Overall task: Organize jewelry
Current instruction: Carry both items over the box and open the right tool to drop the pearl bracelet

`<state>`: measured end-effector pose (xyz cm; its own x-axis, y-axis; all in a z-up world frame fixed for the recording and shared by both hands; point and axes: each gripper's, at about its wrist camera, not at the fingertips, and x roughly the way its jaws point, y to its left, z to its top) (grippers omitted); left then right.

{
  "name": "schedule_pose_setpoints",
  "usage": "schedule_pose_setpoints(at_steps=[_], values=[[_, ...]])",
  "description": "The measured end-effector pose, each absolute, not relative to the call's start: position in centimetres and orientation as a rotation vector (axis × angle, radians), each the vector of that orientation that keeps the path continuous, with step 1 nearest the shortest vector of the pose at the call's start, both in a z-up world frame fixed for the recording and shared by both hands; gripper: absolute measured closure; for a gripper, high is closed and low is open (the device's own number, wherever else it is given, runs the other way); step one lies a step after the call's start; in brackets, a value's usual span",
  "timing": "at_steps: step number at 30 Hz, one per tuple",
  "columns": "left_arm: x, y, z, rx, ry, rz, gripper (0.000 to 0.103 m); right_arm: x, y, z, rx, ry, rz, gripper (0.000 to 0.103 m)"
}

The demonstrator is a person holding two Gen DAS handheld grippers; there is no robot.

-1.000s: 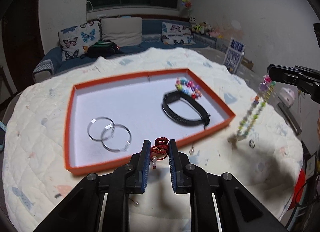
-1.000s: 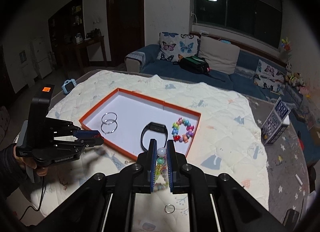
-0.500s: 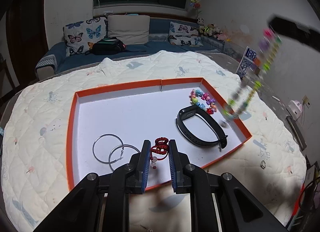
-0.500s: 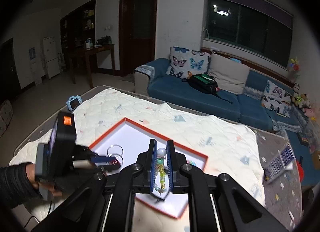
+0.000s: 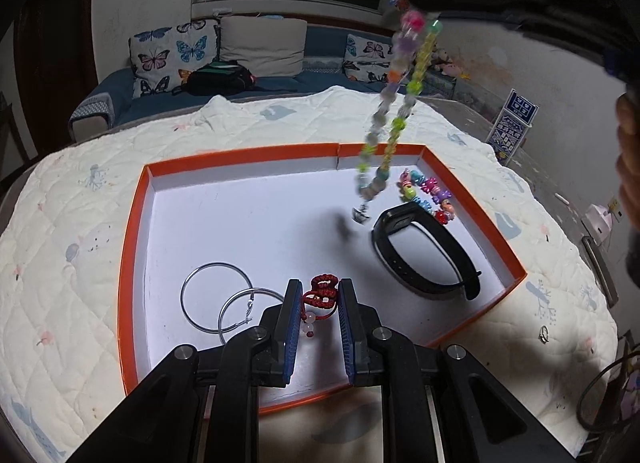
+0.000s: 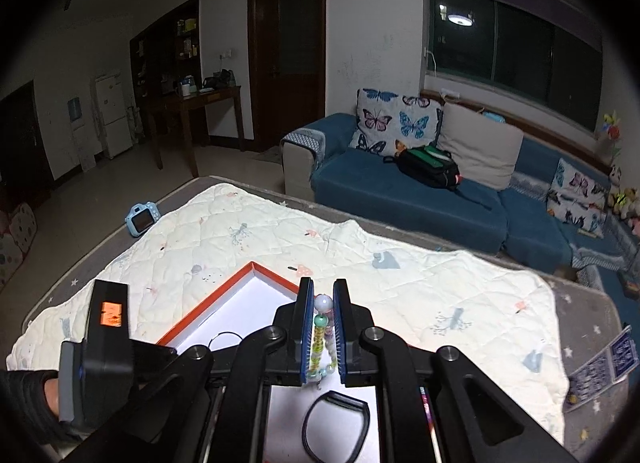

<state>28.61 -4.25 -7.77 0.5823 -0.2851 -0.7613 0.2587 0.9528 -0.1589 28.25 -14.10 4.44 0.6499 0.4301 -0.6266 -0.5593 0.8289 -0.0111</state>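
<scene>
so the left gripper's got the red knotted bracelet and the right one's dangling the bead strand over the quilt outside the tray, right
Not quite. The left wrist view shows the bead strand hanging over the orange tray, not the quilt. The left gripper does hold the red knotted bracelet, and the right gripper holds the strand.

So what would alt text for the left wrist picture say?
Left gripper pinches a red knotted bracelet over an orange tray holding two silver hoops, a black band and a colourful bracelet; a beaded strand dangles from above.
</scene>
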Motion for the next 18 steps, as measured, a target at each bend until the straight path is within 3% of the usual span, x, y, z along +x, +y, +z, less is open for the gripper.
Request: schedule_pose_setpoints(at_steps=[9, 11, 13, 18], values=[[29.5, -3.6, -8.8, -0.057, 0.925, -0.311, 0.082, 30.9, -14.9, 0.6, -0.192, 0.785, 0.53, 0.091], [29.6, -3.6, -8.9, -0.057, 0.93, -0.306, 0.077, 31.4, -15.1, -0.4, -0.189, 0.817, 0.517, 0.091], [29.5, -3.5, -8.9, -0.057, 0.927, -0.297, 0.062, 31.7, -15.2, -1.1, -0.185, 0.846, 0.513, 0.091], [29.3, -3.2, -8.4, -0.063, 0.911, -0.294, 0.057, 32.5, -15.3, -3.1, -0.171, 0.922, 0.502, 0.091]])
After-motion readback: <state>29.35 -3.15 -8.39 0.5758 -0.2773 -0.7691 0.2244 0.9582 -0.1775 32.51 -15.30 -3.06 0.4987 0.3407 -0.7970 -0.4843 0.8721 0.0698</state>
